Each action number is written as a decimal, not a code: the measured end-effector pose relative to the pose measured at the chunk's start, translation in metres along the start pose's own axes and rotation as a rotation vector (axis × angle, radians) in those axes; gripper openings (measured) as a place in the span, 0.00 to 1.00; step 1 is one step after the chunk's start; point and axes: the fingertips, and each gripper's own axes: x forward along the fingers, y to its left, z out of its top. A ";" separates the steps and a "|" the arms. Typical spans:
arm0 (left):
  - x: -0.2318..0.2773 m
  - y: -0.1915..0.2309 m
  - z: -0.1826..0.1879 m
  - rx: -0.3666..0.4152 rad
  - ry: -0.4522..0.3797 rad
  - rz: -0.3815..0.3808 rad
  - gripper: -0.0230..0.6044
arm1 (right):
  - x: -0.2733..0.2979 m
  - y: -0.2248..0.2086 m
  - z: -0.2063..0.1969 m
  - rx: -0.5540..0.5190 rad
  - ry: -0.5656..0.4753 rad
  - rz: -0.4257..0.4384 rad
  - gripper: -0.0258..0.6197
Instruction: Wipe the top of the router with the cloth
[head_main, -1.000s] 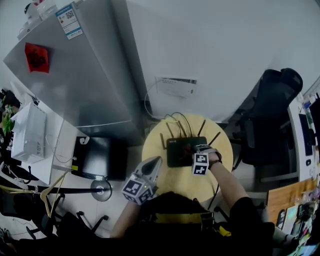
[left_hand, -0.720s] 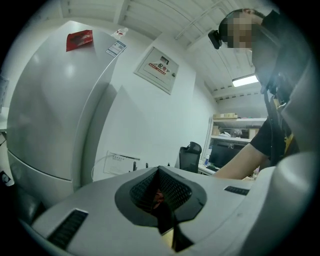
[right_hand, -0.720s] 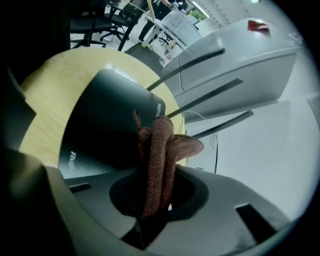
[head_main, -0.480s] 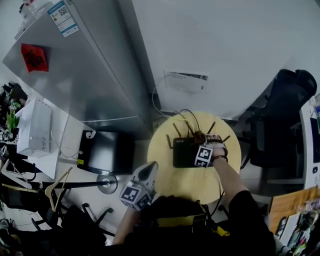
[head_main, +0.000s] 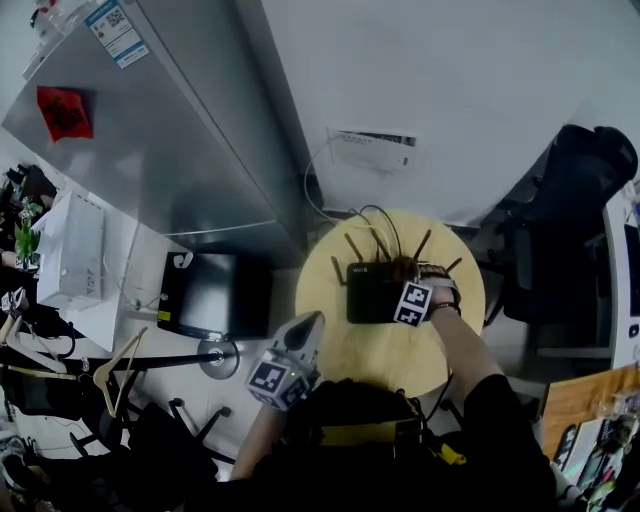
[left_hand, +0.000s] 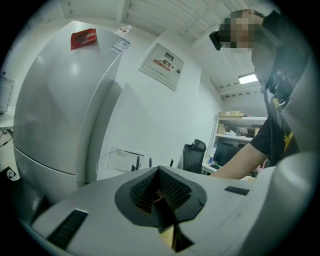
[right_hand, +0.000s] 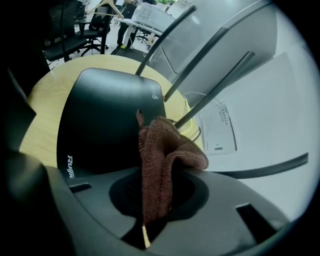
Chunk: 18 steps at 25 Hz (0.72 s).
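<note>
The black router (head_main: 372, 293) lies on a round yellow table (head_main: 370, 350), its antennas sticking up toward the wall. My right gripper (head_main: 406, 275) is over the router's far right part, shut on a brown cloth (head_main: 403, 267). In the right gripper view the cloth (right_hand: 159, 150) hangs folded from the shut jaws of the right gripper (right_hand: 148, 222), just above the router's glossy top (right_hand: 100, 117), with an antenna (right_hand: 200, 62) behind. My left gripper (head_main: 310, 322) hovers off the table's left edge. In its own view the left gripper (left_hand: 162, 202) is shut and holds nothing.
A tall grey cabinet (head_main: 150, 130) stands left of the table, a white wall box (head_main: 372, 149) with cables behind it. A black office chair (head_main: 565, 220) is at the right. A black box (head_main: 212, 296) sits on the floor at the left, near a hanger rack (head_main: 110, 365).
The right gripper has dragged the cloth from the middle of the router's top toward its far right part. The left gripper has stayed beside the table's left edge.
</note>
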 end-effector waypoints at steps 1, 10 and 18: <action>0.001 -0.001 0.000 0.002 -0.006 -0.009 0.02 | -0.002 0.003 0.000 0.002 0.003 0.005 0.14; 0.003 -0.021 0.007 0.042 -0.010 -0.055 0.02 | -0.024 0.038 -0.008 -0.040 -0.003 0.121 0.14; -0.007 -0.030 0.004 0.033 -0.032 -0.060 0.02 | -0.042 0.064 -0.018 -0.032 -0.027 0.188 0.14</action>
